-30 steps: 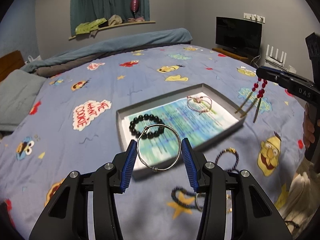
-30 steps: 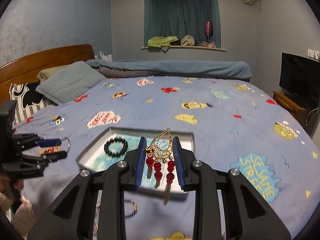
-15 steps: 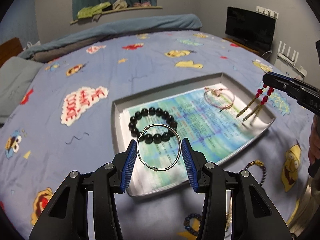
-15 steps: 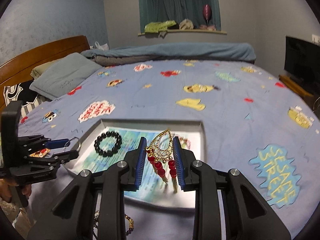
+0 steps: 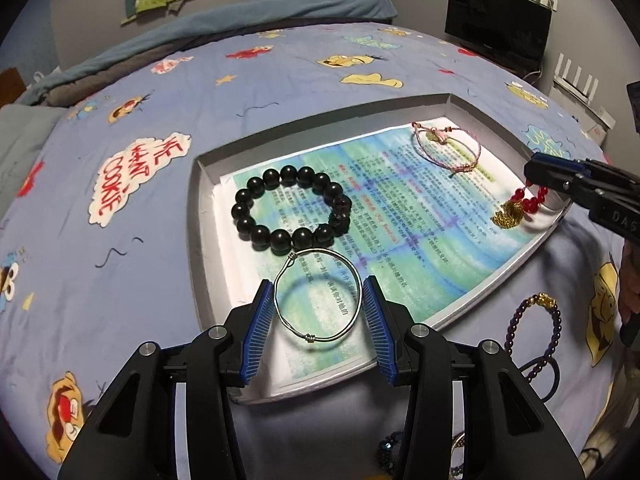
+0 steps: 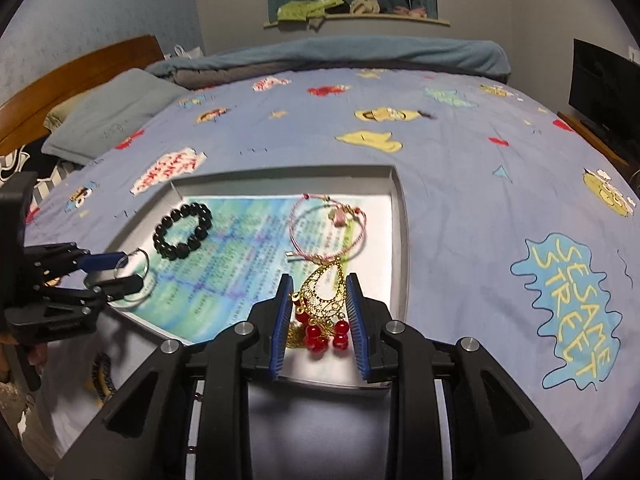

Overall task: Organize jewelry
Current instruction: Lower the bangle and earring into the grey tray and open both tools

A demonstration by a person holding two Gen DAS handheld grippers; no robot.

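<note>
A grey tray (image 5: 196,220) lined with printed paper lies on the bedspread. A black bead bracelet (image 5: 280,241) and a pink cord bracelet (image 5: 440,138) lie in it. My left gripper (image 5: 318,282) is shut on a silver wire bangle (image 5: 307,337), which hangs low over the tray's near corner, just in front of the black beads. My right gripper (image 6: 319,282) is shut on a gold filigree earring (image 6: 318,306) with red beads. In the left wrist view the earring's (image 5: 508,214) tassels are bunched on the paper at the tray's right end. The left gripper (image 6: 130,270) also shows in the right wrist view.
A purple bead bracelet with a gold charm (image 5: 536,320) and other bead pieces (image 5: 386,452) lie on the bedspread in front of the tray. A grey pillow (image 6: 108,120) and wooden headboard sit far left, a TV (image 5: 496,32) far right. A person's hand (image 5: 632,280) holds the right gripper.
Both grippers have come down over the tray. The bangle now hangs over the tray's near corner, and the earring's tassels have gone from hanging free to bunched on the paper.
</note>
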